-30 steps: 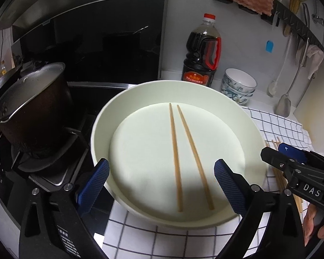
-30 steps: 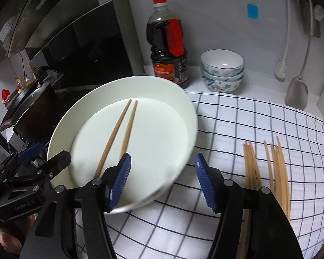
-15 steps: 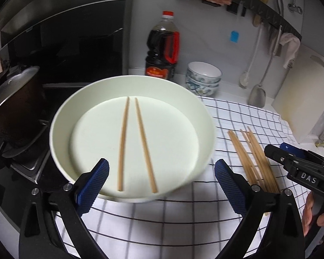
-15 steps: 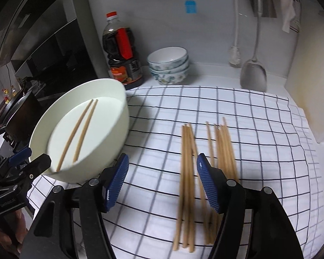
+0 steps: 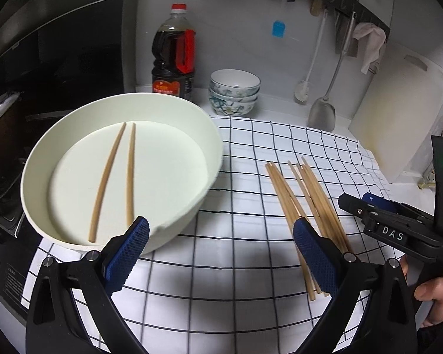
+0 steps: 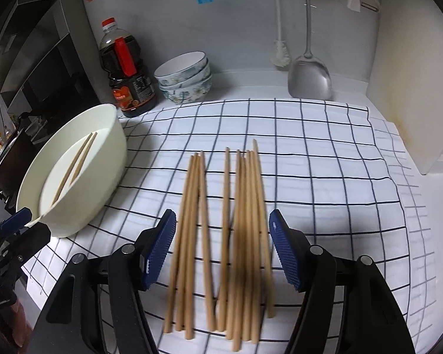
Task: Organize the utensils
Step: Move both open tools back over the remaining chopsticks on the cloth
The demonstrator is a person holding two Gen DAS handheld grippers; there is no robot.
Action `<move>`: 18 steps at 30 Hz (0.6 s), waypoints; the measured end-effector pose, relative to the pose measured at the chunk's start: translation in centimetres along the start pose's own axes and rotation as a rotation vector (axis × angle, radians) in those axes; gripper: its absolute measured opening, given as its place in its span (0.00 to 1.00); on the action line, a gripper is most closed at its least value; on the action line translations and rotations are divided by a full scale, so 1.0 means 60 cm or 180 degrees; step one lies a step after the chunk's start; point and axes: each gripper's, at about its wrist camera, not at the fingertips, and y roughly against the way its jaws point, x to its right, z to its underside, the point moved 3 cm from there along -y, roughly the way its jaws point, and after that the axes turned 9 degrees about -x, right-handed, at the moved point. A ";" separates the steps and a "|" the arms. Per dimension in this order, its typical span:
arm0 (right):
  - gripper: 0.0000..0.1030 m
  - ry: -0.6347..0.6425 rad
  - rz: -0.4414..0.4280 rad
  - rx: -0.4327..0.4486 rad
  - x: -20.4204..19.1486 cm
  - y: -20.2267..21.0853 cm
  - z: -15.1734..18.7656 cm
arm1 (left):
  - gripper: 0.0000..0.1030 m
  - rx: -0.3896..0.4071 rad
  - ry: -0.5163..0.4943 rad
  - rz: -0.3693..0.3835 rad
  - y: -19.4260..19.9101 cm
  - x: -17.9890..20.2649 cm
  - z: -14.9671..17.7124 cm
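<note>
A large white bowl (image 5: pixel 192 135) stands at the left end of a checked cloth (image 5: pixel 239 200) and holds two wooden chopsticks (image 5: pixel 115 174). Several loose wooden chopsticks (image 6: pixel 233 221) lie side by side on the cloth; they also show in the left wrist view (image 5: pixel 301 203). My right gripper (image 6: pixel 221 250) is open and empty, hovering over the near ends of the loose chopsticks. My left gripper (image 5: pixel 221 253) is open and empty above the cloth, between the bowl and the loose chopsticks. The bowl also shows in the right wrist view (image 6: pixel 109 159).
A soy sauce bottle (image 5: pixel 174 56) and stacked patterned bowls (image 5: pixel 234 91) stand at the back wall. A metal spatula (image 6: pixel 310 76) and a brush (image 6: pixel 280 53) hang there. A white cutting board (image 5: pixel 398 118) leans at the right. A stove with a pot (image 5: pixel 0 124) is at the left.
Both grippers have swung right, away from the bowl. The right gripper now sits over the loose chopsticks; the left one is over the cloth beside the bowl. Both stayed open.
</note>
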 end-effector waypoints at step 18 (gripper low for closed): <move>0.61 -0.0107 0.0076 -0.0168 0.100 -0.043 0.028 | 0.93 -0.0164 -0.0212 -0.0228 -0.074 0.106 0.031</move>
